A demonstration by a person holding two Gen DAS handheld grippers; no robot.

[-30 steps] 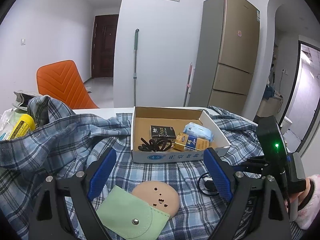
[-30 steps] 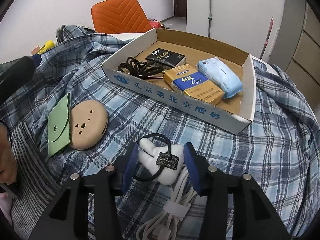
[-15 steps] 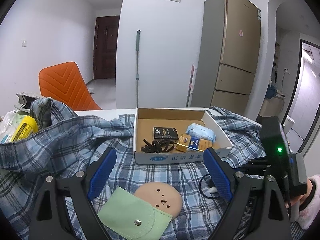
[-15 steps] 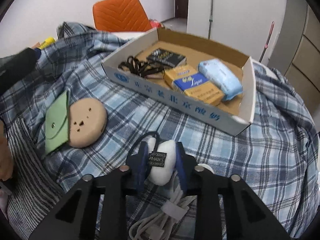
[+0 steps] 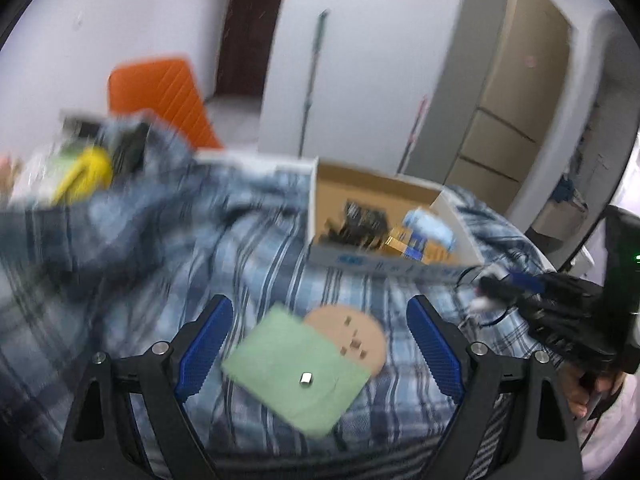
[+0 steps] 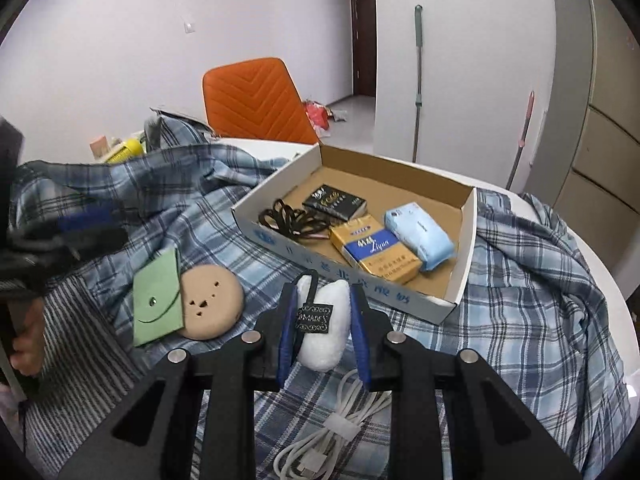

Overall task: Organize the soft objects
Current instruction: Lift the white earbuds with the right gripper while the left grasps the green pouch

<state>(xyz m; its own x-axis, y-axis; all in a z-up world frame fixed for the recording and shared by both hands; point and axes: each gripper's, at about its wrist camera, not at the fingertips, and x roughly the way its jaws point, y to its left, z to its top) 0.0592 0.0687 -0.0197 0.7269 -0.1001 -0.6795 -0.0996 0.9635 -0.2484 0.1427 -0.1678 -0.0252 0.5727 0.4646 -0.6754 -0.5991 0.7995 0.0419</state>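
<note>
since a second ago the right gripper (image 6: 323, 330) has pinched shut on the white plush (image 6: 326, 330) and lifted it off the shirt (image 6: 532, 300). left gripper (image 5: 316, 346) hangs wide, empty, over the pouch (image 5: 296, 364). box (image 6: 466, 248) holds four items; plush, pouch, tan pad (image 6: 210, 306) remain out.

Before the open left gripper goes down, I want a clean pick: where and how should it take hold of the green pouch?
Probably the green pouch is best taken at its free edge, the one away from the tan round pad, coming from above with the left gripper. It lies flat on the plaid cloth and its other end overlaps the pad, so a grip there might catch both.
</note>
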